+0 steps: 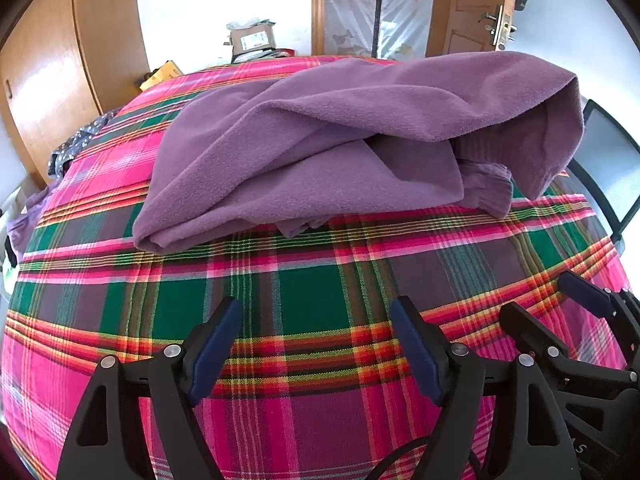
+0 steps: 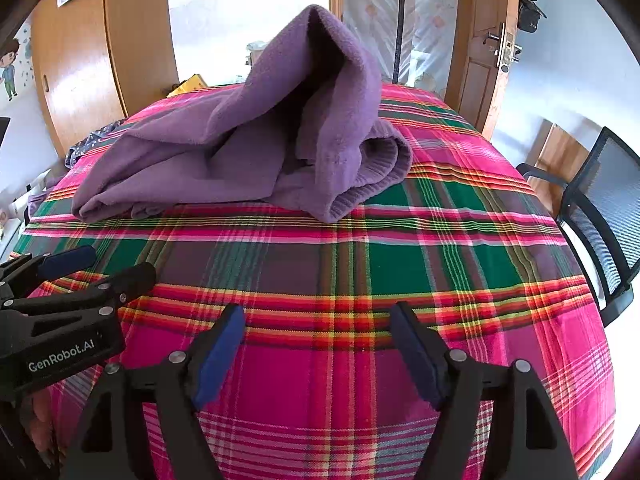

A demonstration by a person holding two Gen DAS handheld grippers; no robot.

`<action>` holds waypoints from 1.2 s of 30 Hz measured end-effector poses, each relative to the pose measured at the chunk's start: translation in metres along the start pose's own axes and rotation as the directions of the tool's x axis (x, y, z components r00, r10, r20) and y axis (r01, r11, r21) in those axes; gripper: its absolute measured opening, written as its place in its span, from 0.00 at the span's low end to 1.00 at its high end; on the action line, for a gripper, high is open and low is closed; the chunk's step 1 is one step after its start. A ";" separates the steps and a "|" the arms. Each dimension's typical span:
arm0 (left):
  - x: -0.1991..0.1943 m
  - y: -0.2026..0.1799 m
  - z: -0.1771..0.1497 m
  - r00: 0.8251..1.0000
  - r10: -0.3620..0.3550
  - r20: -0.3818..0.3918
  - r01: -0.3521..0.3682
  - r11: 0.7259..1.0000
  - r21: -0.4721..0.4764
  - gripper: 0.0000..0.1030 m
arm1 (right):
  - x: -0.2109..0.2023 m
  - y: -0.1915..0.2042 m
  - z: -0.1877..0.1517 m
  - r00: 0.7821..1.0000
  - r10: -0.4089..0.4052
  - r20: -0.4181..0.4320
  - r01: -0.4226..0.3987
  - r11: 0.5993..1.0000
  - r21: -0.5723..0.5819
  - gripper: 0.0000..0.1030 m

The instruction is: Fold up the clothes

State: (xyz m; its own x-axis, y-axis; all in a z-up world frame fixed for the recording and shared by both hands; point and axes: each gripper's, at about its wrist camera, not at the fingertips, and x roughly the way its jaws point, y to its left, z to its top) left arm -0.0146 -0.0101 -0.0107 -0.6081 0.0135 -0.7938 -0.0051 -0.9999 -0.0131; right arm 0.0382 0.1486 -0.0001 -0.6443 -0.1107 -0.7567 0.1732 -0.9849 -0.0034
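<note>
A purple fleece garment (image 1: pixel 320 148) lies crumpled on the far half of the plaid bed cover (image 1: pixel 304 292), with a ribbed cuff (image 1: pixel 492 192) poking out at its right. In the right wrist view the garment (image 2: pixel 240 152) humps up into a peak, and its ribbed hem (image 2: pixel 372 184) faces me. My left gripper (image 1: pixel 316 320) hovers open over bare plaid, short of the garment, with nothing between its blue pads. My right gripper (image 2: pixel 318 316) is open and empty too. The two are side by side: the right gripper (image 1: pixel 544 300) shows at the right, the left gripper (image 2: pixel 112 266) at the left.
The plaid cover (image 2: pixel 400 264) spans the whole bed. A dark dotted cloth (image 1: pixel 76 140) lies at its far left edge. Behind stand a wooden wardrobe (image 2: pixel 80 64), a cardboard box (image 1: pixel 252 38) and a wooden door (image 2: pixel 484 60). A black mesh chair (image 2: pixel 600 208) stands to the right.
</note>
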 end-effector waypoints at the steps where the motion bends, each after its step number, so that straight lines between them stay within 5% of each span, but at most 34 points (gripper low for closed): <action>1: 0.000 0.000 0.001 1.000 0.000 -0.004 0.000 1.000 0.000 0.76 | 0.000 0.000 0.000 1.000 -0.001 -0.001 0.001 1.000 0.000 0.74; 36: 0.002 -0.001 0.009 0.999 0.017 -0.045 -0.018 1.000 -0.024 0.77 | 0.016 -0.010 0.014 0.999 0.037 -0.027 -0.037 0.999 -0.033 0.83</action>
State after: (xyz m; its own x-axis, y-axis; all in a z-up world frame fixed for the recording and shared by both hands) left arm -0.0231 -0.0091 -0.0063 -0.5717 -0.0036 -0.8205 0.0248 -0.9996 -0.0129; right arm 0.0160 0.1546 -0.0027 -0.6171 -0.1429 -0.7738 0.2216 -0.9751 0.0034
